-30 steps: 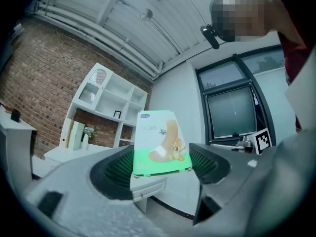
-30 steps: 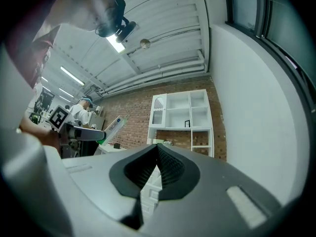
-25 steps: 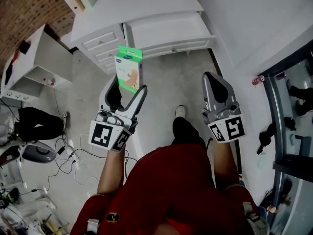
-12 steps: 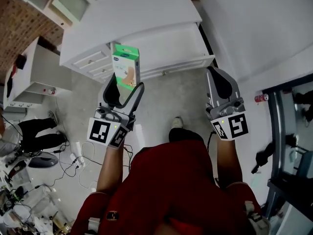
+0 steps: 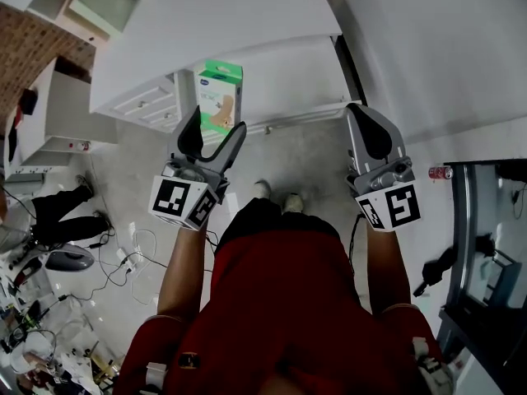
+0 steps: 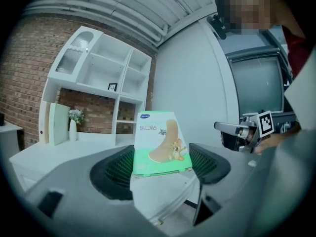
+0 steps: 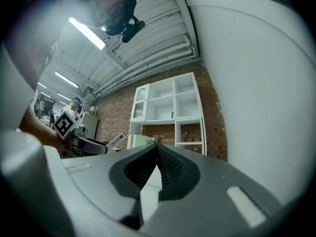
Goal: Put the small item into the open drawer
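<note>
A small green-and-white box (image 5: 220, 95) with a foot picture stands upright between the jaws of my left gripper (image 5: 216, 132), which is shut on its lower part. In the head view the box overlaps the left part of the open white drawer (image 5: 288, 76) of a white dresser (image 5: 222, 15). In the left gripper view the box (image 6: 160, 143) fills the gap of the left gripper (image 6: 161, 168). My right gripper (image 5: 368, 130) is shut and empty, level with the drawer's front right corner. Its jaws meet in the right gripper view (image 7: 157, 149).
A white side cabinet (image 5: 49, 122) stands at the left, with cables (image 5: 132, 253) and clutter on the floor below it. A white wall (image 5: 428, 48) runs along the right, with a red can (image 5: 440, 173) and dark furniture (image 5: 486, 278) beside it. The person's feet (image 5: 273, 191) are near the drawer front.
The person has stepped toward the dresser, so the drawer now lies right ahead of both grippers. The box has come over the drawer's left part. Both grips are unchanged.
</note>
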A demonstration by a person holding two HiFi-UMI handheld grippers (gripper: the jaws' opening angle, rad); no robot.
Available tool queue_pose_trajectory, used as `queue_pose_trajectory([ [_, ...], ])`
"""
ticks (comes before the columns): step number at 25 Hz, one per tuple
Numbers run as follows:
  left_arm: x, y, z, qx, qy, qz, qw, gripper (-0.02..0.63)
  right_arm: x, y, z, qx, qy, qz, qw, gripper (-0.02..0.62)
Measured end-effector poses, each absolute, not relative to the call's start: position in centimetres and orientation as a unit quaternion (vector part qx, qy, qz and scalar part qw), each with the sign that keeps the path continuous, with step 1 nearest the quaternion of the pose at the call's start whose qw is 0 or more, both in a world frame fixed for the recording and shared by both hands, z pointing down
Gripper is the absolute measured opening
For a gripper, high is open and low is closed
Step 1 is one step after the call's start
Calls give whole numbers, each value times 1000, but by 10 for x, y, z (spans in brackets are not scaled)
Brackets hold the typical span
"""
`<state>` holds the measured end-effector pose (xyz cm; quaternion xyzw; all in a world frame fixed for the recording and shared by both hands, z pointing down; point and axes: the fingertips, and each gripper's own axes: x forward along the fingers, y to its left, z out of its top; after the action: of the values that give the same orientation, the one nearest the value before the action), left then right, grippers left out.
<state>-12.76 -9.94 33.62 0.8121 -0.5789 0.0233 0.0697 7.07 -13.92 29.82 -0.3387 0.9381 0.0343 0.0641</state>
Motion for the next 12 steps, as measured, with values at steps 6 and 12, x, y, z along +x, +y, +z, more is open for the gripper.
queue_pose_trajectory([
  [6, -136, -142, 370, 821, -562, 47, 90, 354, 70, -167, 312, -355, 933, 25, 48, 12],
  [12, -144, -187, 411, 836, -530, 76, 119, 353, 60, -201, 319, -375, 926, 25, 32, 12],
])
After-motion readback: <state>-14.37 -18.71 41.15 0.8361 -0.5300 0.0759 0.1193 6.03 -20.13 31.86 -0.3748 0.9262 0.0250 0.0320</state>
